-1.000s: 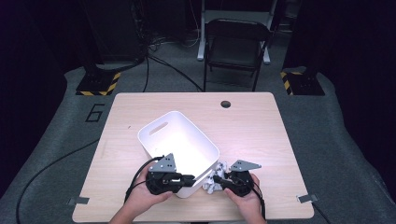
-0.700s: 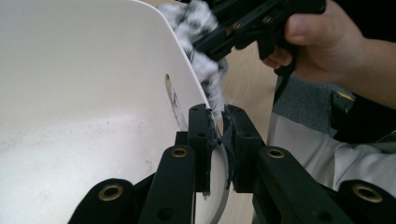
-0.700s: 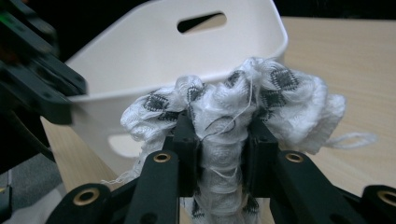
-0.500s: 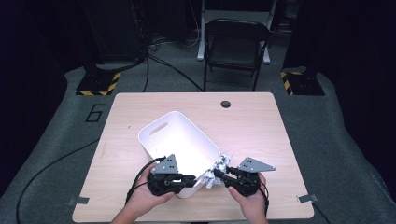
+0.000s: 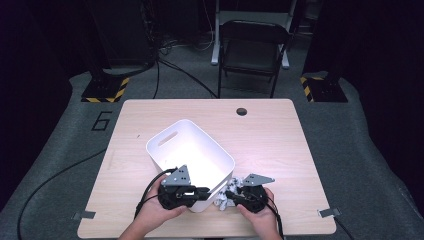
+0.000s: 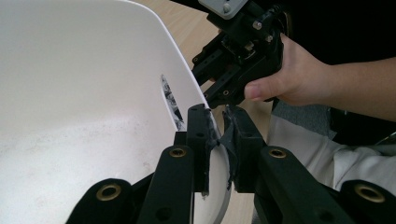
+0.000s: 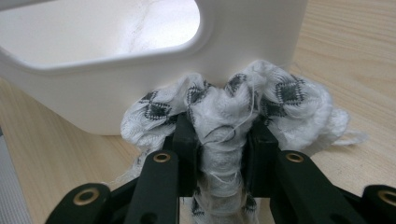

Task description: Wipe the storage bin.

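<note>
Left gripper [image 6: 217, 140] is clamped on the near rim of the white bin [image 5: 192, 150], one jaw inside the wall and one outside, pads pressing the plastic. Right gripper [image 7: 219, 133] is closed tight on a bunched white cloth with black diamond pattern [image 7: 233, 105], the fabric squeezed between both jaws and bulging out above them. In the high view the left gripper [image 5: 192, 192] sits at the bin's near corner and the right gripper [image 5: 235, 196] just beside it to the right, cloth [image 5: 221, 202] low between them, touching the bin's outer wall right under its handle cutout. Bin stands at an angle on the wooden counter [image 5: 280, 145], near the front edge. A hand wraps each gripper. Black folding chair [image 5: 252, 50] stands beyond the counter.
</note>
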`<state>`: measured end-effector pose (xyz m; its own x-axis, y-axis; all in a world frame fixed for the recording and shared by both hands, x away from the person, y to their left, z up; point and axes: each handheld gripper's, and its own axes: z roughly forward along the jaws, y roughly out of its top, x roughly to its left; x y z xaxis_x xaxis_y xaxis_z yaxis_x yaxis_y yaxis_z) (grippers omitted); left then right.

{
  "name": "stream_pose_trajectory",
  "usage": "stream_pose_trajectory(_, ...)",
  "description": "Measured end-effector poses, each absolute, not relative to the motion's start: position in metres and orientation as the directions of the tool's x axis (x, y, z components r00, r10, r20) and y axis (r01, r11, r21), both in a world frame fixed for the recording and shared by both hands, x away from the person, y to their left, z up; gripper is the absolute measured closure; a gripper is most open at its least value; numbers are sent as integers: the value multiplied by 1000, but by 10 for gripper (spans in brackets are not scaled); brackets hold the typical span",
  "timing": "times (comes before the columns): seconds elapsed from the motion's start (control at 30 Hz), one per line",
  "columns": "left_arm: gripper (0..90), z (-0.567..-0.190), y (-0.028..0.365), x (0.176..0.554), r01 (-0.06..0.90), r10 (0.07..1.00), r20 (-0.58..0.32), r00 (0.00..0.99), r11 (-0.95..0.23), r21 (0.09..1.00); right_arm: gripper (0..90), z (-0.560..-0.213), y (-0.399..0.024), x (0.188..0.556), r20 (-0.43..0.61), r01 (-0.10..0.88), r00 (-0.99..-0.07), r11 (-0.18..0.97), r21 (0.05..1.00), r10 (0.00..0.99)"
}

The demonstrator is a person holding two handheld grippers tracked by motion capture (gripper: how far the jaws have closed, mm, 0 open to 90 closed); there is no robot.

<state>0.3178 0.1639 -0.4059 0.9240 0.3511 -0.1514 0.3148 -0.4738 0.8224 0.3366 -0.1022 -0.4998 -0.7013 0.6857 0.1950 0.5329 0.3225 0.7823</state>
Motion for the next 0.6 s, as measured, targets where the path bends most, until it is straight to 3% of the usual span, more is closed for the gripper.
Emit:
stream_pose_trajectory(0.17, 805, -406, 164, 318, 315, 352, -151, 924, -474, 822, 705, -491, -105, 333, 220, 514, -706, 274, 813, 673)
stream_pose_trajectory(0.47, 802, -406, 162, 317, 315, 350, -152, 924, -475, 822, 705, -449, -114, 317, 187, 363, -737, 147, 920, 649)
stream_pose_trajectory(0.6, 802, -406, 161, 317, 315, 349, -152, 925, -475, 822, 705, -455, -114, 320, 202, 382, -739, 153, 911, 643)
